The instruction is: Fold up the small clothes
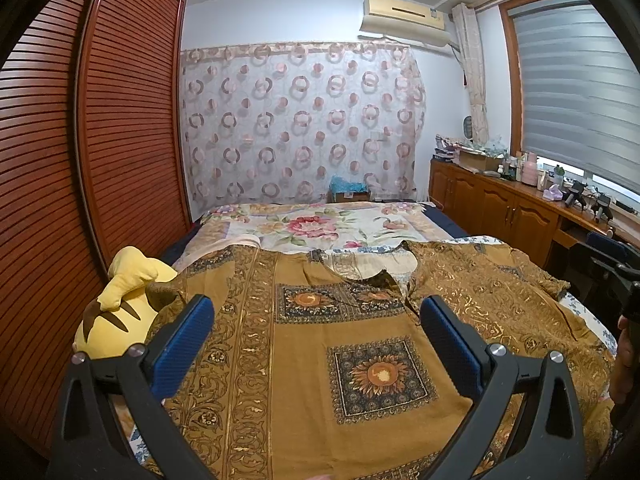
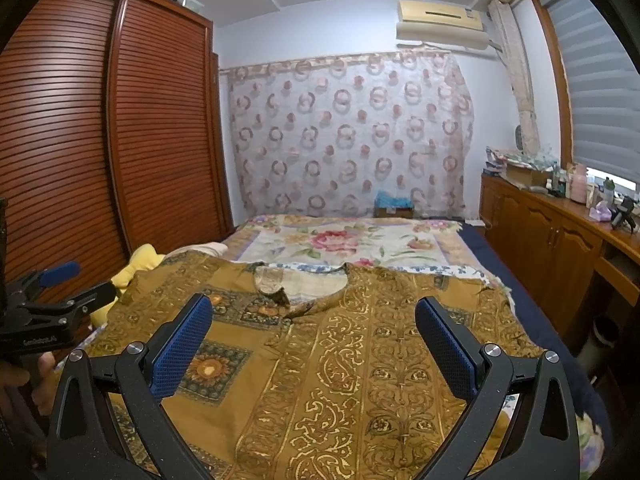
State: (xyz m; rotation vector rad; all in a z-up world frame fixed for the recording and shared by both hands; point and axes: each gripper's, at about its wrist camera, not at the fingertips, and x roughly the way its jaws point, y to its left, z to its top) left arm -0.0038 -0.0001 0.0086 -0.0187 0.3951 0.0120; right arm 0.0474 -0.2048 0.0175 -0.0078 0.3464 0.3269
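Both tongs, left tongs [image 1: 316, 320] and right tongs [image 2: 314, 320], hover wide and empty over the patterned shirt [image 2: 340, 352] spread flat on the bed [image 2: 532, 304]; I'd pinch the outer edges low, catching one layer evenly before folding inward.

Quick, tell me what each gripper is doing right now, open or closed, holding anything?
Left gripper: open, holding nothing, above the brown patterned garment.
Right gripper: open, holding nothing.

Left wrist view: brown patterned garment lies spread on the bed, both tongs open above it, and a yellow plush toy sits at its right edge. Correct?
Not quite. The left wrist view shows the yellow plush toy at the garment's left edge, beside the wardrobe. The rest holds.
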